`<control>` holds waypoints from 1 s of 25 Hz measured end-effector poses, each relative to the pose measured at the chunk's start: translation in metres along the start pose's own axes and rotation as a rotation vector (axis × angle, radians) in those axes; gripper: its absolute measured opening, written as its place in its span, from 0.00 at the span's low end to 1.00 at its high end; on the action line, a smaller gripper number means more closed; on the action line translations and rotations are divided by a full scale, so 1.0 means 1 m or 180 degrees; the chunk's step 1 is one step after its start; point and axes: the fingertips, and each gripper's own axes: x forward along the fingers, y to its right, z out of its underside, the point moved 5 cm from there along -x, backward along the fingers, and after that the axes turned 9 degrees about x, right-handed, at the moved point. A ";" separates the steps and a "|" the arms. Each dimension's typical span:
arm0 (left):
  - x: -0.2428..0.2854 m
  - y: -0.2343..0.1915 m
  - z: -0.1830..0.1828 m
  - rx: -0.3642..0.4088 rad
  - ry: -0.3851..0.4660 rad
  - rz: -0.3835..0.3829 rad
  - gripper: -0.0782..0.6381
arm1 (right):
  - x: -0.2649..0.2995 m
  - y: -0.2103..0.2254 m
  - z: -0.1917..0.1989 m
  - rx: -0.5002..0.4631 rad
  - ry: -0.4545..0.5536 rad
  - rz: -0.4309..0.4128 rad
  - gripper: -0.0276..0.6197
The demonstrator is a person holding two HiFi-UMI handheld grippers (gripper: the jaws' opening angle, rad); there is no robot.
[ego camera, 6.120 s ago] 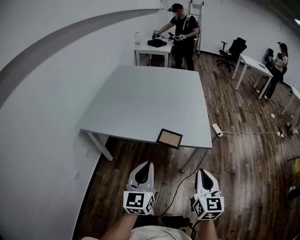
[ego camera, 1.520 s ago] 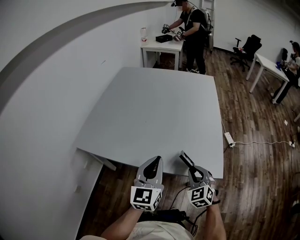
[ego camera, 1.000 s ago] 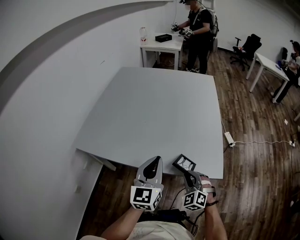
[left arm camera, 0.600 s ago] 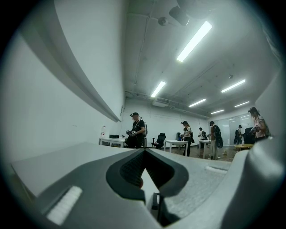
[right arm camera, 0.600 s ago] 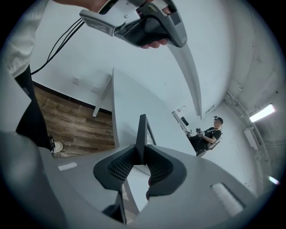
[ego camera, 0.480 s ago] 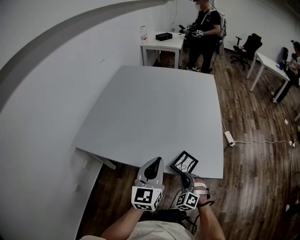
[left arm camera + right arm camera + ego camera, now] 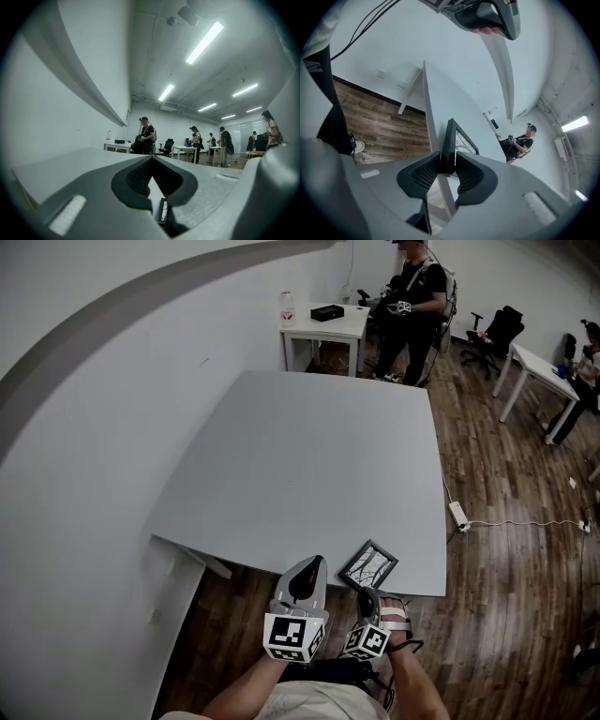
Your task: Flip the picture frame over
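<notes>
The black picture frame (image 7: 368, 565) hangs over the grey table's (image 7: 309, 456) near edge at the right, tilted, its line-drawing side facing up. My right gripper (image 7: 366, 594) is shut on the frame's near edge, just off the table. In the right gripper view the frame (image 7: 458, 140) stands edge-on between the jaws of my right gripper (image 7: 447, 166). My left gripper (image 7: 305, 573) hovers to the left of the frame at the table's front edge, shut with nothing in it. Its jaws meet in the left gripper view (image 7: 150, 176).
A wall runs along the table's left side. At the back a person (image 7: 412, 296) stands by a small white table (image 7: 328, 324). An office chair (image 7: 497, 329) and another white table (image 7: 539, 367) stand at the right. A power strip (image 7: 457, 517) lies on the wooden floor.
The frame, earlier lying back-up on the table, has been turned by my right gripper from edge-up to picture side up and lowered toward the table's edge. The left gripper has barely moved.
</notes>
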 end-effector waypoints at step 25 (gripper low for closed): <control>0.004 -0.009 0.001 0.0004 -0.0018 -0.0010 0.11 | 0.000 0.019 0.001 0.0915 0.0031 -0.0078 0.26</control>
